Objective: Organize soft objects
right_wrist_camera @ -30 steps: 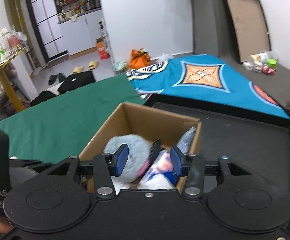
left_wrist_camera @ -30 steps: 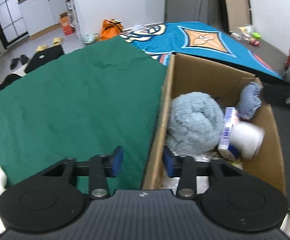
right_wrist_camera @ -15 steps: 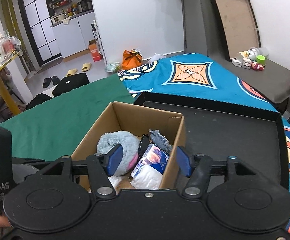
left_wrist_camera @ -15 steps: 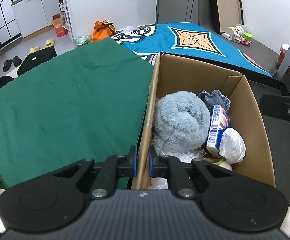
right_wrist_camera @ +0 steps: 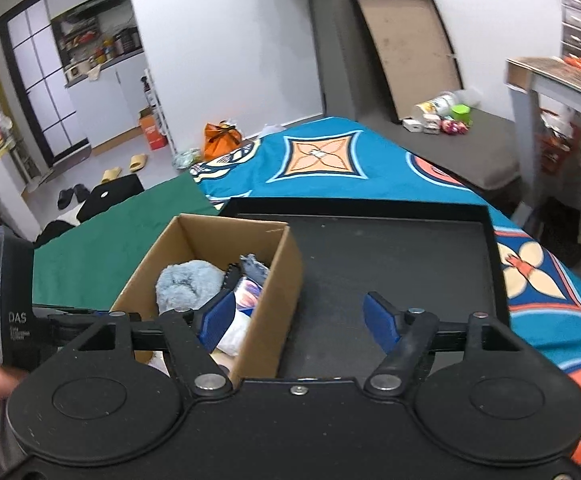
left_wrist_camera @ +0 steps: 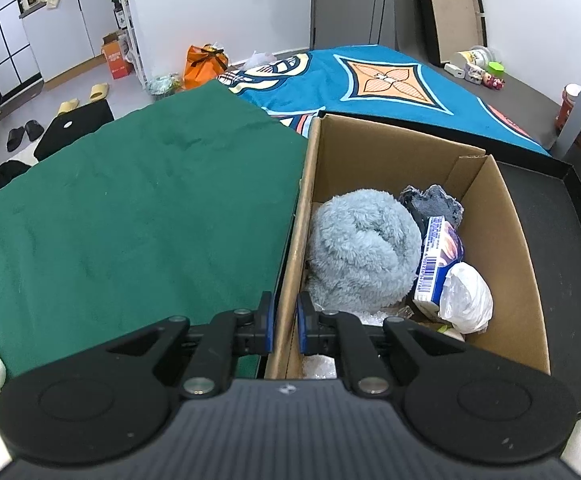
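Left gripper (left_wrist_camera: 284, 322) clenched on brown cardboard box (left_wrist_camera: 296, 220) wall, apparently steadying; right gripper (right_wrist_camera: 299, 322) released, next reach inside.

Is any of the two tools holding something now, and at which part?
The left tool is shut on the cardboard box, clamping the top edge of its left wall near the front corner. The right tool is open and holds nothing.

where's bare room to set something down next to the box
The black tray floor right of the cardboard box is bare up to its raised rim. The green cloth left of the box is bare too. Inside the box it is crowded: fluffy blue bundle, packet, white bag.
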The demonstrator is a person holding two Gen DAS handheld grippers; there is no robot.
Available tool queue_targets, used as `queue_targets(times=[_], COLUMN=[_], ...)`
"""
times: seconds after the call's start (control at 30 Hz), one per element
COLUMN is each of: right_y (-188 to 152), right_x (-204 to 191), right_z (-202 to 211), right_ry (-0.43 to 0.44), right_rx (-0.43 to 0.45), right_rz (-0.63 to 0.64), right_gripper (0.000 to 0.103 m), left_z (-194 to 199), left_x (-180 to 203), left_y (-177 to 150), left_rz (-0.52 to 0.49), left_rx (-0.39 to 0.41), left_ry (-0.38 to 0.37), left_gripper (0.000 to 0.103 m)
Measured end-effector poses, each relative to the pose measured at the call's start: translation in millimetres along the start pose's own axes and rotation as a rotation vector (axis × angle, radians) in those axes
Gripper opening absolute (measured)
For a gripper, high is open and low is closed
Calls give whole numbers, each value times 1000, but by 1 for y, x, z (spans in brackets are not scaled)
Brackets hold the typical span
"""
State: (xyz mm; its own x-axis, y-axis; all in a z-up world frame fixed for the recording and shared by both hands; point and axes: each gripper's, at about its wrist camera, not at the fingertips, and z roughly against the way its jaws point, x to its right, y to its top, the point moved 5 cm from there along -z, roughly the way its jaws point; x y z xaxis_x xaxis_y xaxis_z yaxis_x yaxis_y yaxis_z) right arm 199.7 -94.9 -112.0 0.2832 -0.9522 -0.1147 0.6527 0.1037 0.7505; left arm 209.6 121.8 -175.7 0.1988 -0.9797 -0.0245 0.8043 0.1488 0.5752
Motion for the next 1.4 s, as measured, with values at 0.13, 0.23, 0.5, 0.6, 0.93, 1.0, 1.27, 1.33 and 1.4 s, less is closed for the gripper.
queue_targets(times=[0.13, 0.23, 0.5, 0.6, 0.93, 1.0, 1.27, 1.33, 1.4], right_y=[-2, -3, -4, -4, 0, 0, 0, 1, 2], right_x=[11, 20, 37, 42, 48, 48, 48, 47, 46], right_z=[12, 17, 42, 51, 83, 87, 104, 108, 113], right_ry=[-4, -3, 6, 14, 21, 24, 18, 22, 25], right_rx=[10, 11, 41, 52, 107, 108, 111, 114, 117], right_rz=[-35, -66, -133, -156, -164, -163, -163, -160, -158], right_gripper=[80, 84, 99, 101, 103, 103, 103, 103, 103], left_z=[8, 20, 56, 74, 122, 131, 166, 173, 181], left_x=[2, 5, 15, 22, 36, 38, 44, 45, 46], left_y=[2, 4, 9, 12, 15, 15, 11, 10, 8], left_rz=[-9, -34, -33, -39, -25, -27, -21, -25, -33], left_rx=[-18, -9, 12, 32, 81, 91, 116, 122, 131], left_ry=[36, 57, 55, 38, 6, 0, -35, -37, -35], left_gripper=[14, 14, 47, 59, 87, 89, 95, 95, 95])
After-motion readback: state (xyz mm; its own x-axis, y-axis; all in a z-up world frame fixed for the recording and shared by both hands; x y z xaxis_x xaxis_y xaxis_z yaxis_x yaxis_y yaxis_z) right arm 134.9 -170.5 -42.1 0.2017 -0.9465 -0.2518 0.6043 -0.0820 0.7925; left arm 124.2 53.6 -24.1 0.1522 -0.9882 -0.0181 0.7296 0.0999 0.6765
